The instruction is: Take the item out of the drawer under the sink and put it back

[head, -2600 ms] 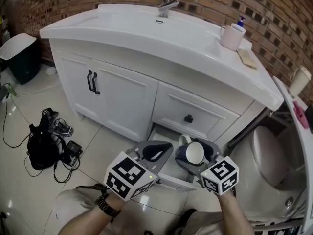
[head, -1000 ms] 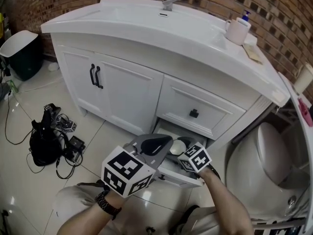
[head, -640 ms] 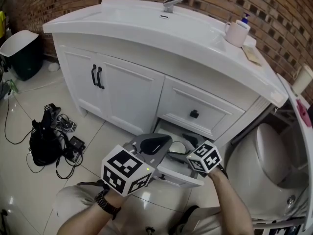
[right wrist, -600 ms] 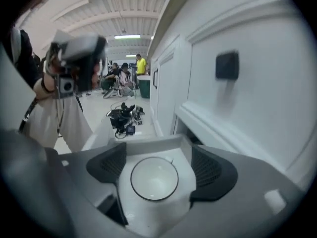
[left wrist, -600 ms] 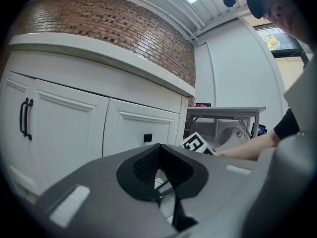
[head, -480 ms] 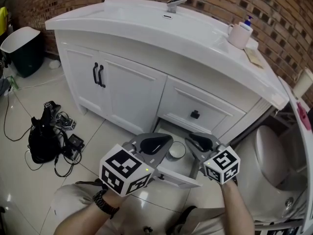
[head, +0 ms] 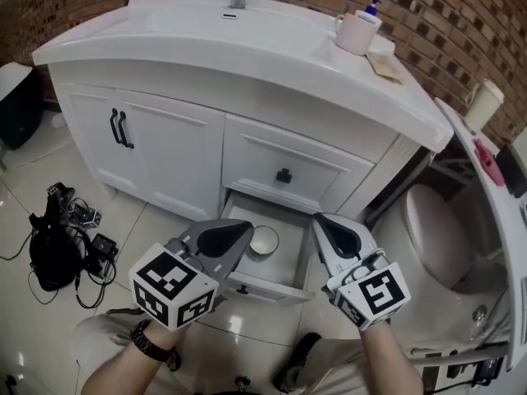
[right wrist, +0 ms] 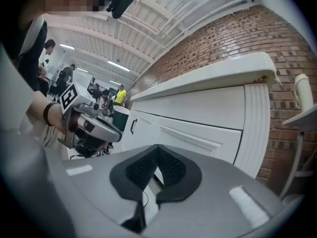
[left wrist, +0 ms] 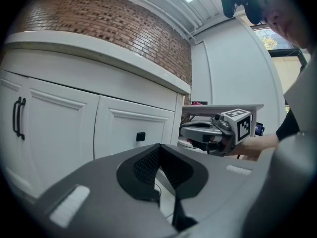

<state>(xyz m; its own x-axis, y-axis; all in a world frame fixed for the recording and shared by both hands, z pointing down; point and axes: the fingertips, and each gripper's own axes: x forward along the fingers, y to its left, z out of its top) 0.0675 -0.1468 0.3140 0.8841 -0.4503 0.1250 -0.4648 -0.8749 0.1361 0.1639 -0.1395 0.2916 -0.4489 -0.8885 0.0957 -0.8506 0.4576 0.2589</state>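
- Head view: the cup stands inside the open bottom drawer under the sink, in the lower middle of the frame. My left gripper is near it on the left side and my right gripper on the right side. Neither one holds it.
- Left gripper view: the fingers are pressed together, with nothing between them. The right gripper shows at middle right.
- Right gripper view: the fingers are also pressed together and empty. The left gripper shows at middle left.
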